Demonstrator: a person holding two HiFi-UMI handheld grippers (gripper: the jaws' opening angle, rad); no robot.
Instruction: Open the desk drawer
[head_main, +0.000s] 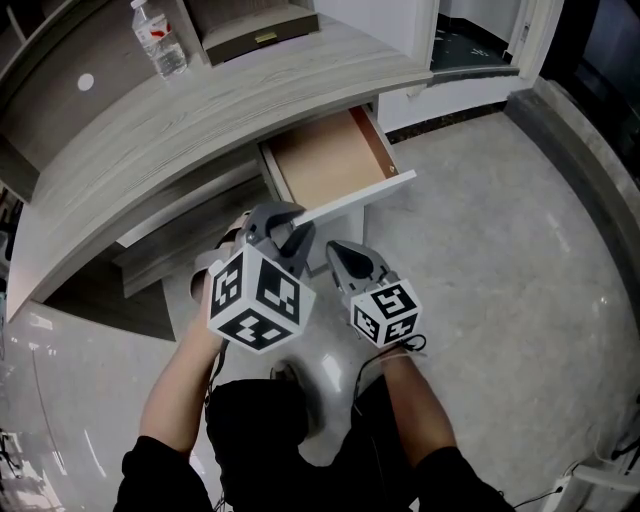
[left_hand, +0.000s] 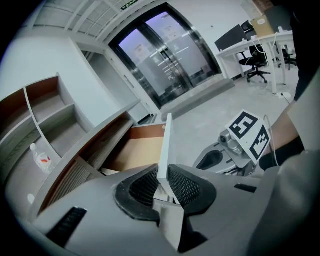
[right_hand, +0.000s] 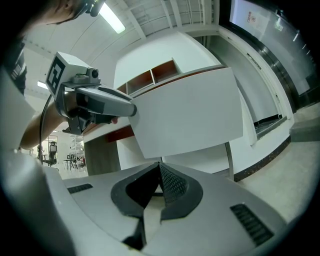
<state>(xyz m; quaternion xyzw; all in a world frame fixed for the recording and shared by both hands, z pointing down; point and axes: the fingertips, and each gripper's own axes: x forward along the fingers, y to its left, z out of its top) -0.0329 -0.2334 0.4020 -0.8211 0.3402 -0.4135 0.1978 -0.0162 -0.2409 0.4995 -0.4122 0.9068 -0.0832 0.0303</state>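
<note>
The desk drawer (head_main: 325, 165) stands pulled out from under the grey wood desk top (head_main: 150, 130), and its bare wooden bottom shows. My left gripper (head_main: 283, 222) is shut on the near end of the white drawer front (head_main: 370, 195). In the left gripper view the thin drawer front (left_hand: 165, 145) stands edge-on in my left gripper (left_hand: 162, 181), with a ribbed pad pressed on each side. My right gripper (head_main: 340, 255) hangs just right of the left one, shut and empty. In the right gripper view, my right gripper (right_hand: 160, 172) faces the drawer front's outer face (right_hand: 185, 117).
A water bottle (head_main: 160, 38) and a flat box (head_main: 255, 30) stand on the desk top at the back. Under the desk, left of the drawer, is a lower shelf (head_main: 170, 255). Polished grey floor (head_main: 500, 260) spreads to the right, with a glass door (left_hand: 165, 65) beyond.
</note>
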